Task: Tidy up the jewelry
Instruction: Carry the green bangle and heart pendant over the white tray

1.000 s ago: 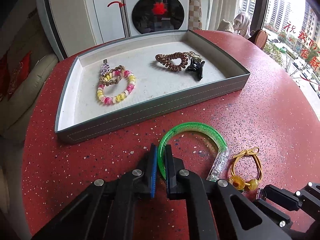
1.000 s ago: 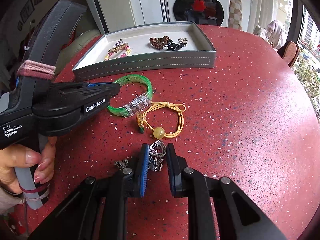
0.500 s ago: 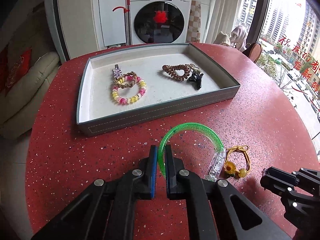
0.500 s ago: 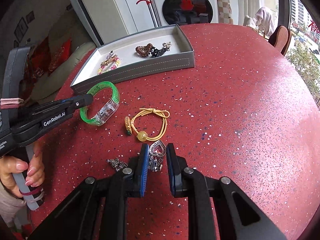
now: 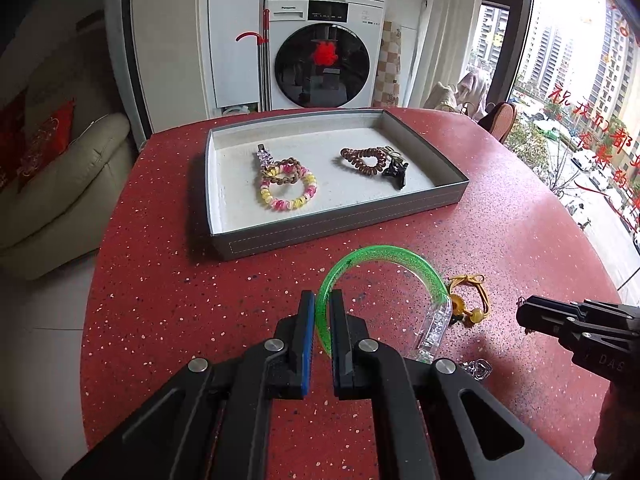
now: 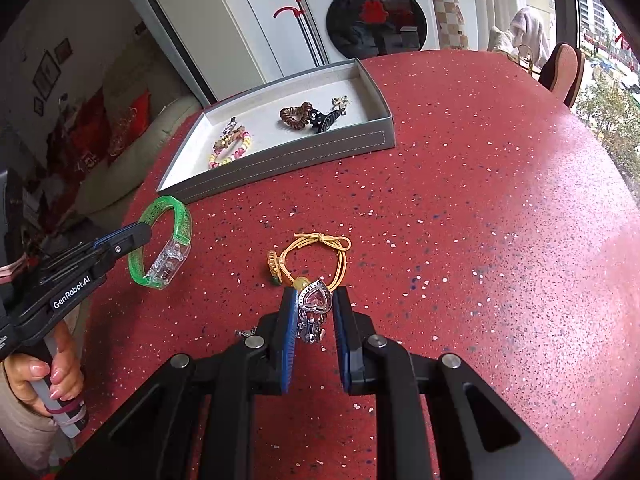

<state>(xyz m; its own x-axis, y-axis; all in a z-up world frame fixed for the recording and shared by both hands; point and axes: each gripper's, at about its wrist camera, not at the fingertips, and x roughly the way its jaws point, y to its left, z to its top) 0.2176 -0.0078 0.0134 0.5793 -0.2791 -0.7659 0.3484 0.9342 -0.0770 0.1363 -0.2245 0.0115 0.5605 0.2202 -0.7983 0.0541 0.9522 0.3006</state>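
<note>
My left gripper (image 5: 320, 316) is shut on a green glitter bangle (image 5: 384, 258) with a clear clasp and holds it above the red table; the bangle also shows in the right wrist view (image 6: 160, 248). My right gripper (image 6: 314, 312) is shut on a silver heart pendant piece (image 6: 316, 308), lifted off the table. A yellow cord bracelet (image 6: 320, 256) with a flower bead lies just ahead of it. The grey tray (image 5: 340, 222) holds a pink-yellow coil bracelet (image 5: 288, 192), a brown coil tie (image 5: 362, 160) and a black clip (image 5: 396, 172).
A small silver piece (image 6: 246, 334) lies on the table left of my right fingers. The table's curved edge runs along the left and right. A sofa, a washing machine and a chair stand beyond the table.
Both grippers have risen from the table. The left lifted the green bangle clear of the surface. The right lifted the heart pendant piece. The tray now sits farther away in both views.
</note>
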